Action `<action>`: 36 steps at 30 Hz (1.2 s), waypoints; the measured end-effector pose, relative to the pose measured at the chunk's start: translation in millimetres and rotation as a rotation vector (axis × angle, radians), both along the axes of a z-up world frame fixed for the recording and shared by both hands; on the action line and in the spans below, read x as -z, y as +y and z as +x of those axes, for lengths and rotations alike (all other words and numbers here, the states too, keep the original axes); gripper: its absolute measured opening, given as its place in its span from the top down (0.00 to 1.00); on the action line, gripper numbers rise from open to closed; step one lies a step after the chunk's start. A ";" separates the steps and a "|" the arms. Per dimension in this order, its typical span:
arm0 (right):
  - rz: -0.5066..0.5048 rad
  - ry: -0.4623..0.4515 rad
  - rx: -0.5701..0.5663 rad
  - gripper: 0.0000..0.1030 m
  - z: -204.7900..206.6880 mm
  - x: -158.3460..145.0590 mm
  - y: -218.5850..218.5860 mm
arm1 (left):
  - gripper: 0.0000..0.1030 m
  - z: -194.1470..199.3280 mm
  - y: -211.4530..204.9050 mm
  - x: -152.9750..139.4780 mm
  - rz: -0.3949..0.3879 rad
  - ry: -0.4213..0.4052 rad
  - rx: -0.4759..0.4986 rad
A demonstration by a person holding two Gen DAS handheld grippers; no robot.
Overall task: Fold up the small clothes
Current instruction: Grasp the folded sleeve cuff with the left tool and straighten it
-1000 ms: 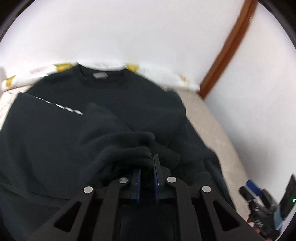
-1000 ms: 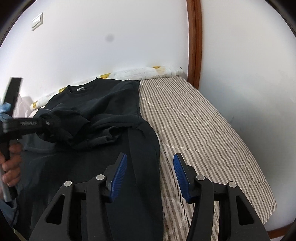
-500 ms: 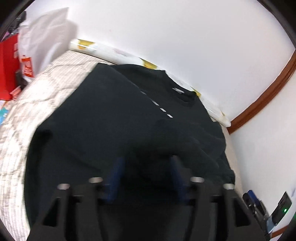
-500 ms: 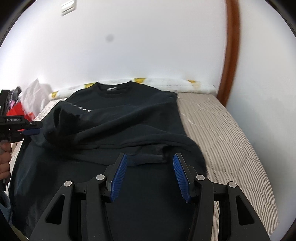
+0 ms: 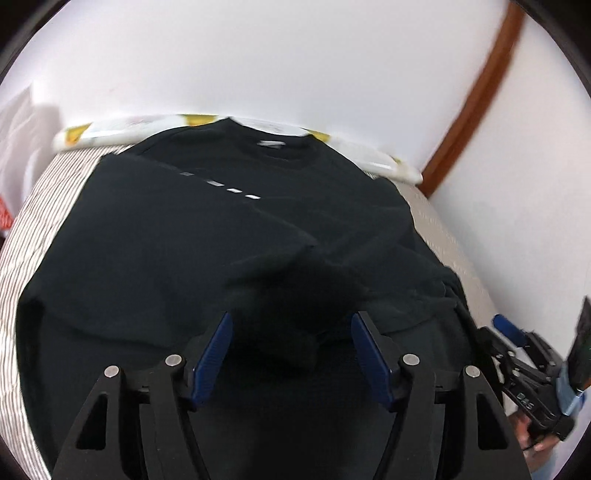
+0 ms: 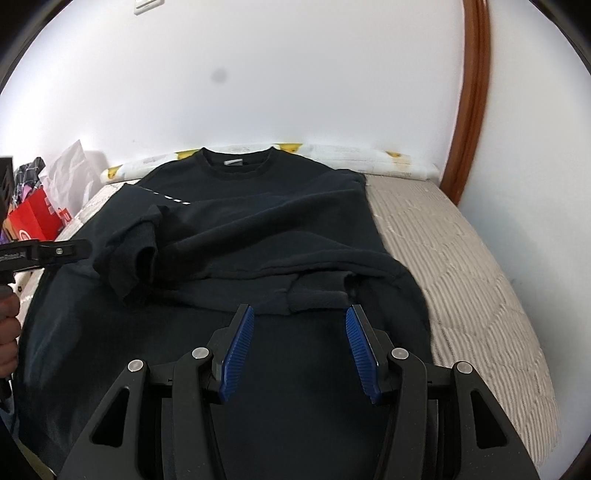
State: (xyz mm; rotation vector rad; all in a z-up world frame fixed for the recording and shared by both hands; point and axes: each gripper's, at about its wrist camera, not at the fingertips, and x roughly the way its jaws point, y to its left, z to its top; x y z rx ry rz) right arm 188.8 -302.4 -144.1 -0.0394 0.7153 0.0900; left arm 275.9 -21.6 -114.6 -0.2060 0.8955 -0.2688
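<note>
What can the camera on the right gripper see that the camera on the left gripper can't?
Only the right wrist view shows the red bag beside the bed, the light switch on the wall, and the left gripper from the side. Only the left wrist view shows the right gripper in a hand. Both show the black sweatshirt spread on the striped mattress, and the wooden door frame.

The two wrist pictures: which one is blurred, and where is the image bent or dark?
Left wrist view: motion blur smears the black sweatshirt and the collar label. Right wrist view: sharp; the sweatshirt's folds read clearly. Both views: the fisheye bends the brown door frame and blackens the corners; the light is even, without glare.
</note>
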 end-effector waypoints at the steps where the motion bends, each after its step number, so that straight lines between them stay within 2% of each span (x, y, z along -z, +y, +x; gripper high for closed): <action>1: -0.004 -0.001 0.006 0.50 -2.2 0.8 -4.1 | 0.34 3.2 -10.7 1.2 0.024 -0.007 0.016; 4: -0.008 0.007 0.032 0.50 -7.7 5.2 -18.1 | 0.29 8.2 -34.8 7.4 0.094 -0.017 0.056; 8: 0.002 0.026 0.069 0.50 -9.6 14.6 -37.9 | 0.29 13.5 -58.0 17.3 0.255 -0.040 0.027; 14: 0.027 0.048 0.104 0.50 -3.6 25.8 -57.1 | 0.31 21.2 -61.8 23.5 0.295 -0.036 0.003; 15: 0.033 0.050 0.106 0.50 -2.7 26.9 -58.1 | 0.32 20.8 -61.6 23.3 0.301 -0.039 -0.001; 16: 0.037 0.052 0.109 0.50 -1.8 28.1 -59.5 | 0.38 22.1 -62.1 23.3 0.304 -0.033 -0.002; 17: 0.039 0.054 0.110 0.50 -1.0 29.2 -60.5 | 0.49 22.5 -61.2 22.9 0.319 -0.036 -0.011; 18: 0.039 0.056 0.109 0.50 -0.4 30.0 -60.1 | 0.54 23.3 -60.5 22.6 0.326 -0.038 -0.015; 19: 0.038 0.057 0.108 0.50 0.4 30.7 -58.5 | 0.64 23.1 -58.9 21.8 0.323 -0.039 -0.013; 22: 0.029 0.058 0.103 0.50 1.8 30.2 -54.4 | 0.91 24.1 -46.7 15.1 0.249 -0.030 0.007; 26: 0.015 0.044 0.089 0.50 5.1 21.9 -45.2 | 0.94 20.1 -17.8 -6.1 0.204 -0.071 -0.032; 31: -0.002 0.024 0.065 0.50 16.4 8.9 -27.9 | 0.94 20.3 54.0 -35.8 0.166 -0.121 -0.163; 33: -0.008 0.018 0.059 0.50 22.2 5.4 -19.8 | 0.94 23.4 84.2 -38.7 0.167 -0.114 -0.218; 36: -0.020 0.017 0.048 0.50 31.2 2.4 -7.1 | 0.93 27.9 128.8 -31.8 0.130 -0.062 -0.276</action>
